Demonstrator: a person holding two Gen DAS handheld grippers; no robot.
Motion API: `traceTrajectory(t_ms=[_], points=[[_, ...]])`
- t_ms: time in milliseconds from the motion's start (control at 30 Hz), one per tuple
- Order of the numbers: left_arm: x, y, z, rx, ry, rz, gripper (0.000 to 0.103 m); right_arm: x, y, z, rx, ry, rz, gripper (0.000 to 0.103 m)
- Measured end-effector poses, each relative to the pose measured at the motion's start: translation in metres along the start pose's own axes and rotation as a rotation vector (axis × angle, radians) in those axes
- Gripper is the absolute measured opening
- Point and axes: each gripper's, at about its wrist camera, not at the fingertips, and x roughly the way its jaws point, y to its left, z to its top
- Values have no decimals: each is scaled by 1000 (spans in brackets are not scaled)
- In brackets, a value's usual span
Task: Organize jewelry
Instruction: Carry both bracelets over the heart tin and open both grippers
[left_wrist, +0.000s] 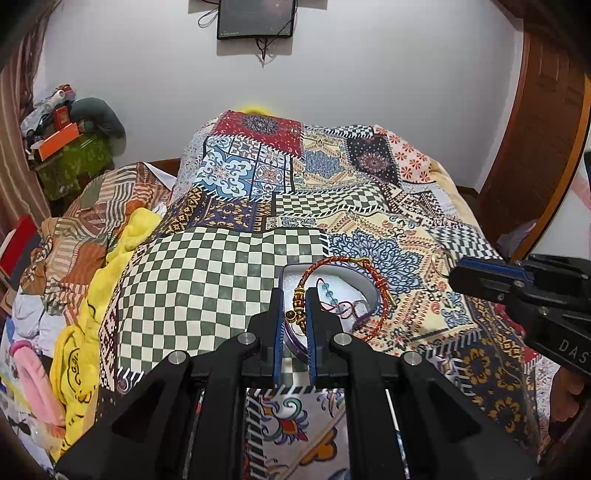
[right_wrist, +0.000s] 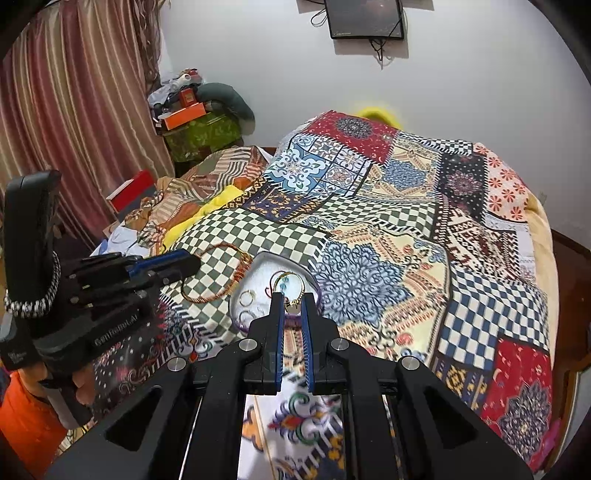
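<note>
A white heart-shaped jewelry dish with a purple rim (left_wrist: 364, 286) (right_wrist: 264, 264) lies on the patchwork bedspread. My left gripper (left_wrist: 295, 295) is shut on a red braided bracelet (left_wrist: 382, 312) at its gold beaded section, and the cord loops over the dish's right rim. A blue bead string (left_wrist: 330, 293) lies in the dish. My right gripper (right_wrist: 293, 300) is shut on a thin gold ring-like piece (right_wrist: 290, 282) just above the dish. Small gold hoops (right_wrist: 246, 297) lie in the dish. The left gripper also shows in the right wrist view (right_wrist: 192, 264).
The patchwork bedspread (left_wrist: 229, 266) covers the bed. Yellow cloth (left_wrist: 110, 280) and crumpled bedding lie at the left. A curtain (right_wrist: 74, 110), a cluttered green-covered stand (right_wrist: 201, 134) and a wall screen (right_wrist: 364, 18) stand behind. The right gripper shows in the left wrist view (left_wrist: 454, 277).
</note>
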Motion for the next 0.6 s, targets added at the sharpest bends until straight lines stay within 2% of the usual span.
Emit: traceTrajectory(t_ms=[333, 600], points=[[42, -6, -2, 33, 68, -2, 9, 39, -1, 14, -4, 60, 49, 8], [65, -2, -1, 18, 100, -14, 9, 71, -4, 12, -28, 159, 77, 8]])
